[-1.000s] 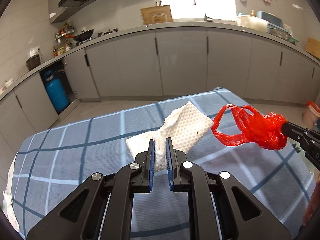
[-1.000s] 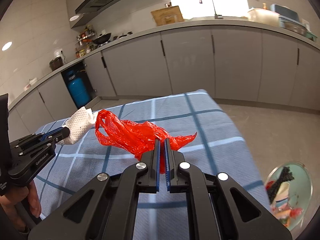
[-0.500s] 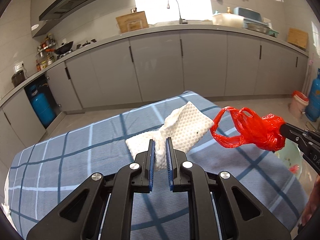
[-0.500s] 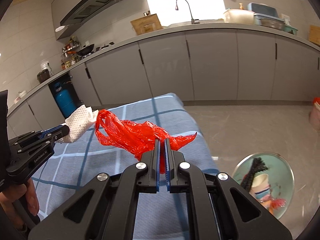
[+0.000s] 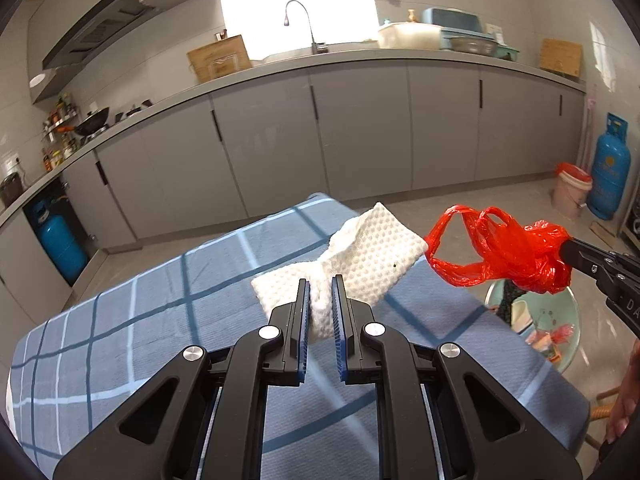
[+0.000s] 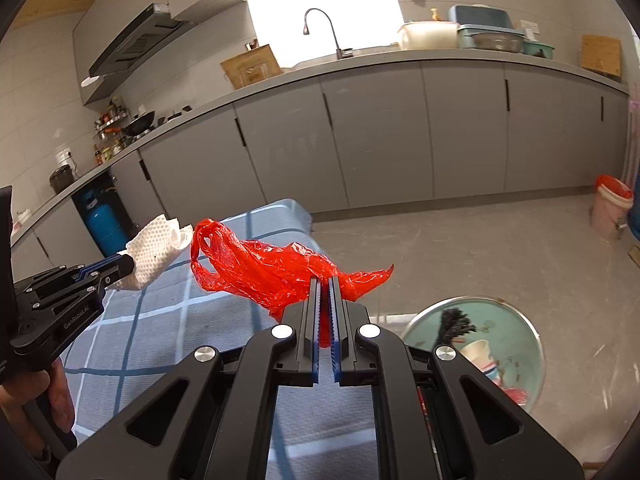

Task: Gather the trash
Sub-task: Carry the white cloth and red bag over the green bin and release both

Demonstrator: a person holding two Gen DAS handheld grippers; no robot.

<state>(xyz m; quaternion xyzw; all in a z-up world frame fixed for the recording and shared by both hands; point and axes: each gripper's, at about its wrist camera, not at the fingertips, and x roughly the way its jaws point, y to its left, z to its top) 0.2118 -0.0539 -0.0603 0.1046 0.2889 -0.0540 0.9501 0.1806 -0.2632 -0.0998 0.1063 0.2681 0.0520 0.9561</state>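
Observation:
My left gripper (image 5: 321, 284) is shut on a white dimpled paper towel (image 5: 368, 256), held in the air above the blue checked table (image 5: 160, 320). My right gripper (image 6: 324, 284) is shut on a crumpled red plastic bag (image 6: 264, 268), held past the table's right end. In the left wrist view the red bag (image 5: 504, 252) hangs just right of the towel, pinched by the right gripper (image 5: 566, 250). In the right wrist view the left gripper (image 6: 130, 266) holds the towel (image 6: 158, 248) at the left. A pale green bin (image 6: 516, 344) with trash in it stands on the floor, below and right of the bag.
Grey kitchen cabinets (image 5: 360, 128) run along the back under a counter with a sink tap (image 5: 300, 20). A blue gas cylinder (image 5: 610, 168) and a red-lined bucket (image 5: 572, 188) stand at the far right, another cylinder (image 5: 60, 244) at the left. A hand (image 6: 52, 392) grips the left handle.
Both grippers have swung to the right with the towel and the bag still in them. The table has slid left in both views and the green bin has come closer.

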